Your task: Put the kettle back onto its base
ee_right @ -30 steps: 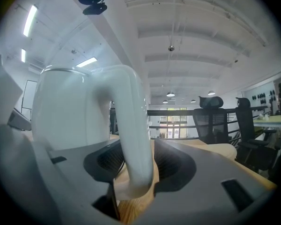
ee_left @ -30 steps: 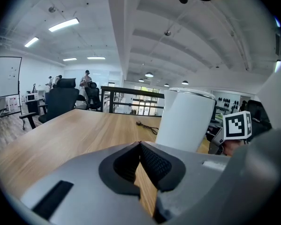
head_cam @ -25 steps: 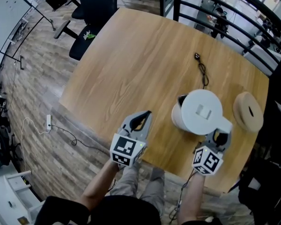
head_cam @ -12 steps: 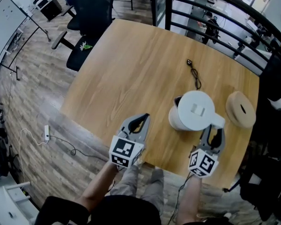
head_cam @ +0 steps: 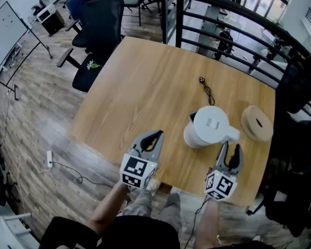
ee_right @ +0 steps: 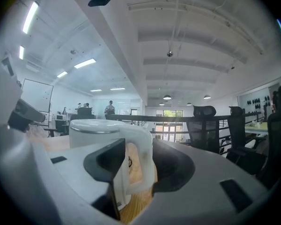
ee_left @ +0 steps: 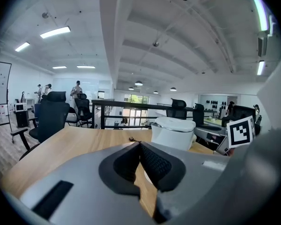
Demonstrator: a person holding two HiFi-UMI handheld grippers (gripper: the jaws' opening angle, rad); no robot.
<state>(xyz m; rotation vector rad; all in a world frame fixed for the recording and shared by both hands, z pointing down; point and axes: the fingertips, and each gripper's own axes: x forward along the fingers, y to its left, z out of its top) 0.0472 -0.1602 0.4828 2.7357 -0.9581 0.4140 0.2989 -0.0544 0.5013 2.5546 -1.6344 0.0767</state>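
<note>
A white kettle (head_cam: 206,124) with a flat lid stands on the wooden table (head_cam: 145,82), its handle (head_cam: 231,135) pointing toward the near right. The round tan base (head_cam: 257,123) lies apart from it, to its right near the table's edge. My right gripper (head_cam: 229,148) is open just behind the handle; in the right gripper view the handle (ee_right: 140,139) sits between the parted jaws, untouched by the pads. My left gripper (head_cam: 156,135) is shut and empty, left of the kettle over the table's near edge. The kettle (ee_left: 172,130) shows beyond its closed tips.
A black cord with a plug (head_cam: 205,91) lies on the table behind the kettle. A black railing (head_cam: 223,30) runs along the far side. Office chairs (head_cam: 96,19) stand on the floor at the far left. A dark bag or coat (head_cam: 300,92) hangs at the right.
The head view has shifted, so everything sits lower left in frame. The right gripper stays at the kettle's handle and its jaws now show parted. Kettle and left gripper keep their places.
</note>
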